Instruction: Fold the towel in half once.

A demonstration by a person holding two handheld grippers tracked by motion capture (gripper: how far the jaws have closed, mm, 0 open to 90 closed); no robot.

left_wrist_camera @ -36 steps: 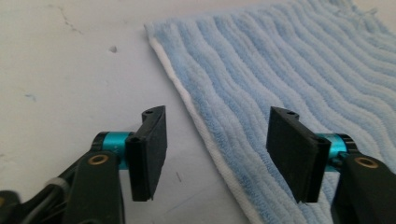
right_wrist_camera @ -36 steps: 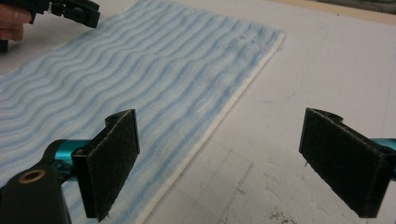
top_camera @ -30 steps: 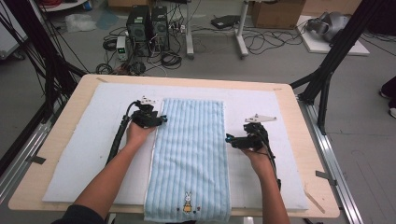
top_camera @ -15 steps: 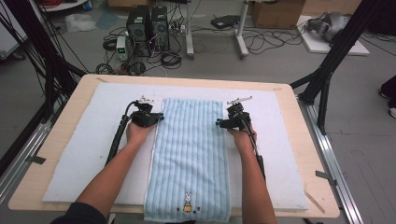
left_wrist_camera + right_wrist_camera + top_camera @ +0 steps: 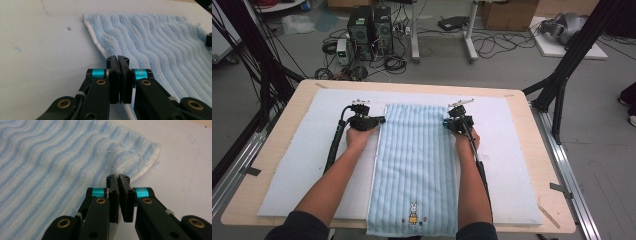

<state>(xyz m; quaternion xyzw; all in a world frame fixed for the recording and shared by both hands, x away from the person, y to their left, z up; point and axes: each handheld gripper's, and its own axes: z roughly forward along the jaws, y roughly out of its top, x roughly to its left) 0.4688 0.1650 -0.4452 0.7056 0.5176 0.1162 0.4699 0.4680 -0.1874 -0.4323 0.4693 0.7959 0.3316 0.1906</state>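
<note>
pinching the left long edge of the towel [image 5: 160, 42] with the left gripper [image 5: 119, 60], jaws pressed together right at the white hem, a little short of the far left corner. mirroring that on the other side with the right gripper [image 5: 120, 178], jaws likewise clenched at the towel's right edge near the far right corner; whether cloth actually sits between the pads is hard to confirm in either gripper view, though the closed tips meet the hem in both. seen from the high view as the left gripper [image 5: 371, 120] and right gripper [image 5: 456, 121] flanking the far end of the towel [image 5: 414, 165], forearms running back along both sides.

lying flat and lengthwise down the middle of the white mat [image 5: 312, 150], pale blue with wavy ribbing, near end with a small rabbit print [image 5: 413, 212] draped just over the near edge of the wooden table [image 5: 272, 135].

judging by the terry pile: light, soft, wholly limp, likely to sag and fold between two held points rather than keep shape. not slippery, not fragile. best taken at the hem or corners, both sides matched, so the cloth hangs evenly when lifted.
</note>
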